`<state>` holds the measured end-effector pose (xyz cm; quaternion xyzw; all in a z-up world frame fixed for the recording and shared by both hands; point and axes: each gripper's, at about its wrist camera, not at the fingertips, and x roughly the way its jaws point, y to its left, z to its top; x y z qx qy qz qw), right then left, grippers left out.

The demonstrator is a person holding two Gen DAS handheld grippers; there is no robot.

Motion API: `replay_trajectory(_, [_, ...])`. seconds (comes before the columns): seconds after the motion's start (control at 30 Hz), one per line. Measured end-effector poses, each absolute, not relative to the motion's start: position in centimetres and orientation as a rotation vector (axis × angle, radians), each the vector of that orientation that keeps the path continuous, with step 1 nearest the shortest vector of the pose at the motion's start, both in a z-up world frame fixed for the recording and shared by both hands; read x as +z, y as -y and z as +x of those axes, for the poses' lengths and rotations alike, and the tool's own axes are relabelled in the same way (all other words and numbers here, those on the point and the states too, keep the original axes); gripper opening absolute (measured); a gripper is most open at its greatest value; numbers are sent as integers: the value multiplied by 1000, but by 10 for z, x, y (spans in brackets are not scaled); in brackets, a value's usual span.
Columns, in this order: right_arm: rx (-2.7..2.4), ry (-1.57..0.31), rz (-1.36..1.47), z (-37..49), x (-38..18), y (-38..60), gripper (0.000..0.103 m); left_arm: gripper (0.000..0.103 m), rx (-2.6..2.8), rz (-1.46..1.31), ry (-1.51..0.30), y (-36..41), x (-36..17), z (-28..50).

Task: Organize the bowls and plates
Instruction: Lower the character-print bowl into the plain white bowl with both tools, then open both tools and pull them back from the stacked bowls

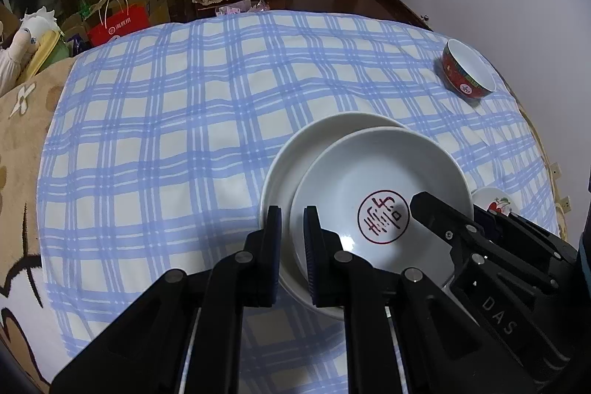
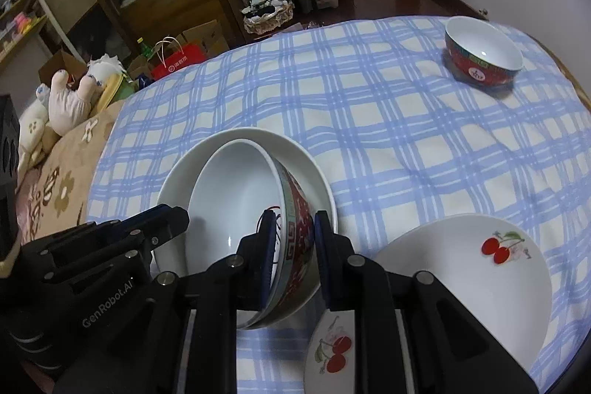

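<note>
A red-patterned bowl (image 2: 236,194) with a red seal inside (image 1: 384,216) leans tilted in a plain white plate (image 2: 317,180) on the checked cloth. My right gripper (image 2: 295,215) is shut on the bowl's near wall, one finger inside and one outside. My left gripper (image 1: 293,211) is shut on the white plate's (image 1: 295,150) left rim, beside the bowl's edge. From the left wrist view the right gripper (image 1: 448,205) reaches in from the right. A second red bowl (image 2: 482,52) stands upright at the far right.
Two white cherry-printed dishes lie near right, a deep one (image 2: 480,268) and a small one (image 2: 332,353) under my right finger. Blue checked cloth (image 1: 184,135) covers the surface. A beige blanket (image 1: 22,154), plush toys (image 2: 70,102) and a red bag (image 1: 118,24) are at the left.
</note>
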<state>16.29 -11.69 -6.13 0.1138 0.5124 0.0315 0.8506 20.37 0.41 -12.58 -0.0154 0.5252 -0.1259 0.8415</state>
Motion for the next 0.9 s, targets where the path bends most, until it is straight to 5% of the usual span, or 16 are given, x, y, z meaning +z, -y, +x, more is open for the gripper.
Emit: replay_trajectory(0.9, [2,-1092,206,160,-35,119,26,16,-274,-114,-1072,-43,-100,207])
